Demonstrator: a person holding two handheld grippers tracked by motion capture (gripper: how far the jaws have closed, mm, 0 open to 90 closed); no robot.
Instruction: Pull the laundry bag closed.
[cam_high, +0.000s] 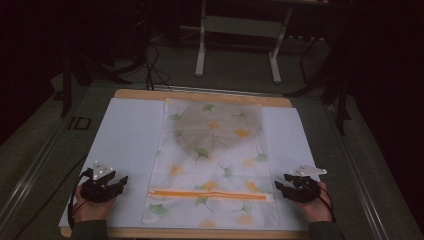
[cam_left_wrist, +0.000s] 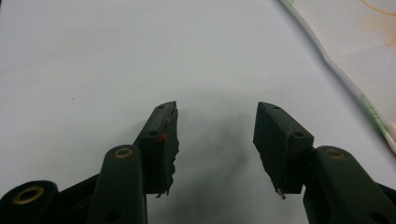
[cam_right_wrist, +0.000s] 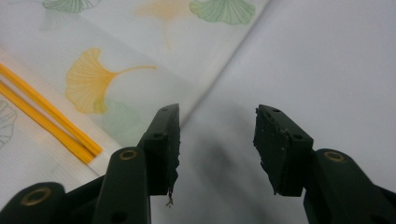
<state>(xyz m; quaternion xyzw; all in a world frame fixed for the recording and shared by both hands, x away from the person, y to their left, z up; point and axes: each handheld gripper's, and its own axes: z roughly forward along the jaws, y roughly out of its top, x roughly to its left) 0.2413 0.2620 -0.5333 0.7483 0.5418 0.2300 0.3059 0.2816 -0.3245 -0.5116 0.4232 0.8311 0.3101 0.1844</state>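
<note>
On my desk (cam_high: 125, 130) the leaf-print zip bag (cam_high: 212, 160) lies flat in the middle, a dark soft lump inside its far half. I judge it light, limp and slick, so I would pinch the near corners beside the orange zipper (cam_high: 210, 194). My left tool (cam_high: 121, 183) and right tool (cam_high: 278, 188) flank it, jaws parted, empty.

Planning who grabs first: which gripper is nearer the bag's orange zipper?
Right. The right gripper sits just off the orange zipper end at the bag edge; the left gripper is farther out on the white sheet.
</note>
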